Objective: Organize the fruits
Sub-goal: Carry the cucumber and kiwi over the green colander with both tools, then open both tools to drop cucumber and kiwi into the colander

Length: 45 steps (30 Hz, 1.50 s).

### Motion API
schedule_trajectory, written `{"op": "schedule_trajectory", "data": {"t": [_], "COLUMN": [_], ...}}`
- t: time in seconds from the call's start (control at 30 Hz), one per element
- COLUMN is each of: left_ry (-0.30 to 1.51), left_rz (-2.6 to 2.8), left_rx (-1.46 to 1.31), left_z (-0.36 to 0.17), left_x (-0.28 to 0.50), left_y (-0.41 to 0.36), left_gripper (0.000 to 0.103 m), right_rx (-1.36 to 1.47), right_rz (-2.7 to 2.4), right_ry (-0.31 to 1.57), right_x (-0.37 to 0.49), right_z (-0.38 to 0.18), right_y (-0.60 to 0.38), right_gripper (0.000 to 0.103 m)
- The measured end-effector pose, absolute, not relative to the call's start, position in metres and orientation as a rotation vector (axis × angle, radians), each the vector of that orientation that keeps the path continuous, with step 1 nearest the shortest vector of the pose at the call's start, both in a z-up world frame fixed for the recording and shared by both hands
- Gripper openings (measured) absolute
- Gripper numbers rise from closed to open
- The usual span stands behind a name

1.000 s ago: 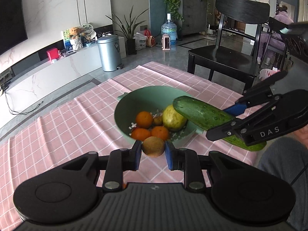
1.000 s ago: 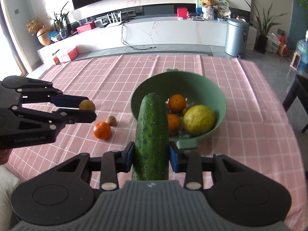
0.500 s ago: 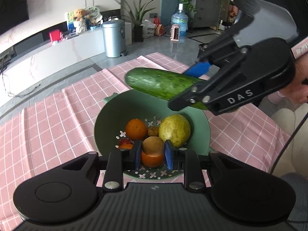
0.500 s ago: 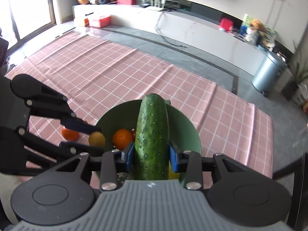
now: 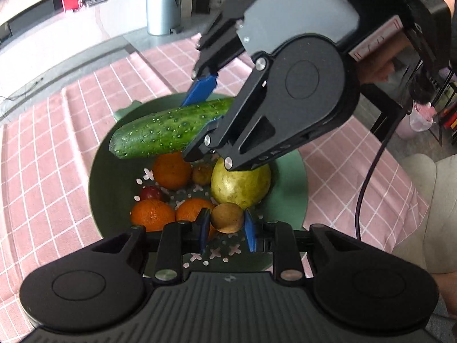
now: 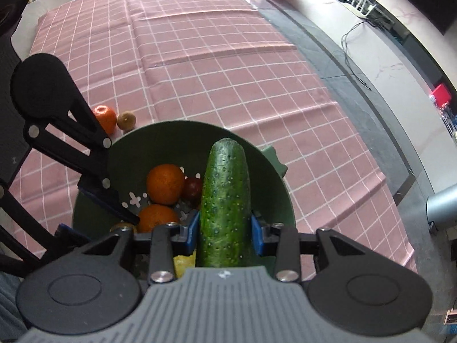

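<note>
Our left gripper has its blue pads spread wider than the small brown kiwi that sits between them; we cannot tell whether either pad touches it. The kiwi hangs just over the near side of the green bowl. Our right gripper is clamped on the cucumber, which points forward over the bowl's middle, above the fruit inside.

In the bowl we see an orange at the far side, two more oranges near the front, a yellow-green pear on the right, a small dark red fruit and a small brown fruit between them. White flower-shaped holes dot the bowl's bottom.

Outside the bowl, on the tabletop with its pink checked cloth, lie another orange and a second kiwi, just beside each other and close to the bowl's rim. Beyond the tabletop stands a grey bin.
</note>
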<state>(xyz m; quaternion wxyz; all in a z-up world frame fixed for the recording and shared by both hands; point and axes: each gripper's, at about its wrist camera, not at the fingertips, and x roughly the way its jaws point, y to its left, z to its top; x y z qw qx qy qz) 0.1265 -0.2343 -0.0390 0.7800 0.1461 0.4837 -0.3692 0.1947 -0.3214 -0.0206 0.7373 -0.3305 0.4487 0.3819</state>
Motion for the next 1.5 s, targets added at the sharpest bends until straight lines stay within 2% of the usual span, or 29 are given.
{"op": "schedule_trajectory", "data": {"t": [0.6,0.7,0.77,0.87,0.93,1.2,1.5], "left_ry": [1.144,1.142,1.14,1.133,1.128,1.081,0.975], "left_rz": [-0.751,-0.734,-0.725,-0.727,-0.724,-0.702,-0.695], "left_rx": [0.362,0.379,0.38,0.355,0.343,0.315,0.273], "left_z": [-0.06,-0.06,-0.059,-0.054,-0.049,-0.019,0.032], "left_x": [0.138,0.137,0.137,0.137,0.137,0.131,0.106], "left_y": [-0.25,-0.252,-0.252,-0.249,-0.246,-0.231,-0.183], "left_gripper": [0.03,0.032,0.038,0.044,0.046,0.047,0.047], "right_rx": [-0.836,-0.84,-0.832,-0.816,-0.818,-0.856,-0.913], "right_rz": [0.882,0.867,0.858,0.851,0.842,0.801,0.762], "right_ry": [1.028,1.033,1.044,1.042,1.037,1.037,0.961], "right_x": [0.207,0.206,0.206,0.204,0.202,0.192,0.156], "right_z": [-0.047,-0.047,-0.047,-0.044,-0.04,-0.012,0.056], "right_y": [-0.319,-0.317,-0.316,-0.314,-0.314,-0.308,-0.286], "right_gripper": [0.034,0.034,0.035,0.048,0.048,0.049,0.053]}}
